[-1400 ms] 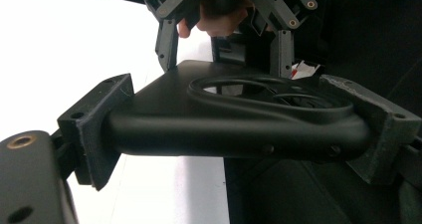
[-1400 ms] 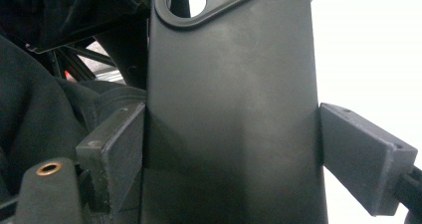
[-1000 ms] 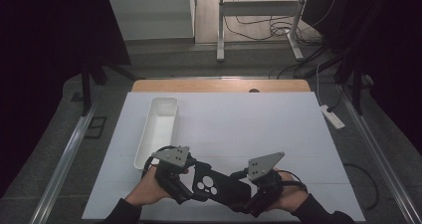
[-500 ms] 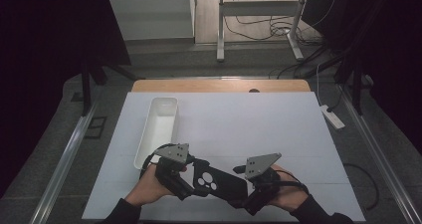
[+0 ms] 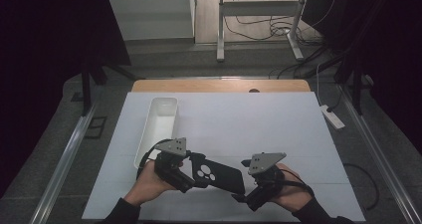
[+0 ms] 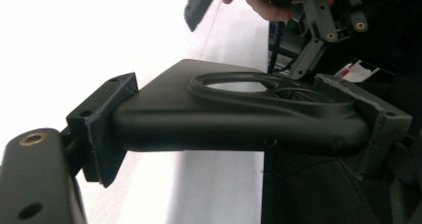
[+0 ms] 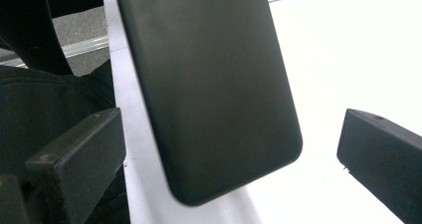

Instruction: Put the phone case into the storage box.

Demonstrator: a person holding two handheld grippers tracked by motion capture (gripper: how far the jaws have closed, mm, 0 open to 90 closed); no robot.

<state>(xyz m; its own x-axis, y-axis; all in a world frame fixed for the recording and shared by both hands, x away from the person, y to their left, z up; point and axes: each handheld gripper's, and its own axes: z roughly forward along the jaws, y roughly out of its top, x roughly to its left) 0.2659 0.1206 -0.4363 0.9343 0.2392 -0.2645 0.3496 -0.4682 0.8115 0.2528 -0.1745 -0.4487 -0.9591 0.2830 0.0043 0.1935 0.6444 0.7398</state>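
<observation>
Phone case (image 5: 219, 173), black and matte, hangs just above the white worktop (image 5: 259, 129) near its front edge, between the two hands. The left tongs (image 5: 195, 170) are clamped across its camera end: in the left gripper view a pad (image 6: 102, 129) presses on one long edge and the other pad on the opposite edge, with the raised ring of the camera cutout (image 6: 239, 84) between them. The right tongs (image 5: 242, 190) stand apart around the case's plain end; their jaws have just been opening, and in the right gripper view both pads (image 7: 79, 154) sit clear of the case's rounded corner, with bright worktop showing in the gaps. A white tray (image 5: 157, 129) lies on the worktop to the left, just beyond the left hand (image 5: 149, 181), well apart from the case. The right hand (image 5: 291, 191) rests low at the front edge. No brand, label or writing can be read on the case, the tray or the tongs.
</observation>
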